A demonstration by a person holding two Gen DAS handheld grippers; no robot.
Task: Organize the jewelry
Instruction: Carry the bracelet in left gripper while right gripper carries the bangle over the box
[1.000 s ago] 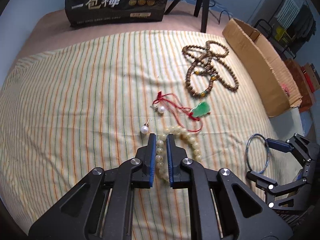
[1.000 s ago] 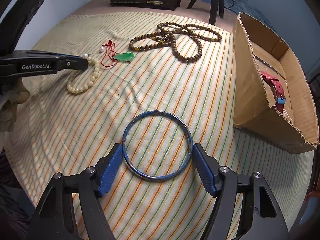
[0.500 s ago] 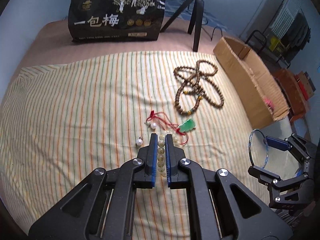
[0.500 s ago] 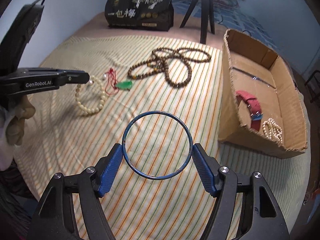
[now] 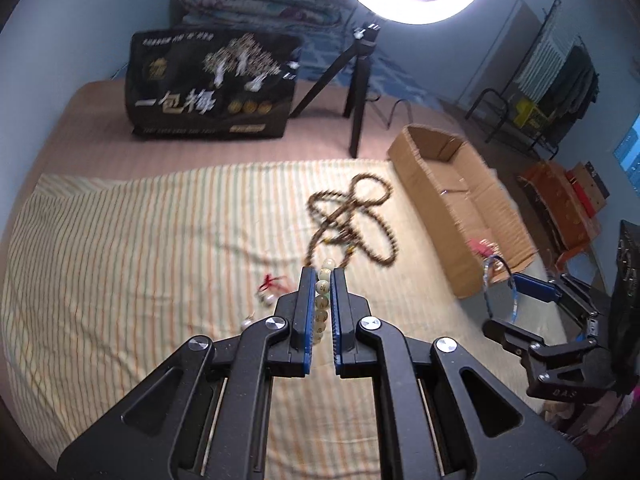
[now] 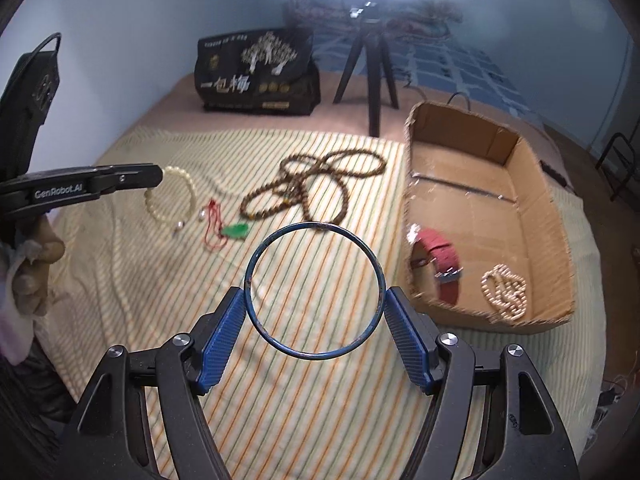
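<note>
My left gripper (image 5: 322,276) is shut on a pale bead bracelet (image 5: 321,304) and holds it above the striped cloth (image 5: 140,264); the bracelet hangs from it in the right wrist view (image 6: 172,200). My right gripper (image 6: 314,300) is shut on a thin blue bangle (image 6: 256,312), held in the air left of the cardboard box (image 6: 520,160). The bangle also shows in the left wrist view (image 5: 486,280). On the cloth lie a brown bead necklace (image 6: 312,188), a green pendant on red cord (image 6: 236,231) and pearl earrings (image 6: 202,214).
The box holds a red strap (image 6: 440,256) and a pale bead string (image 6: 504,288). A black bag (image 6: 256,76) and a tripod (image 6: 370,64) with a ring light stand behind the cloth. A rack and boxes (image 5: 568,200) are off to the right.
Both grippers have risen from the cloth. The left one lifted the pale bracelet clear of the surface. The right one carried the bangle up and closer to the box.
</note>
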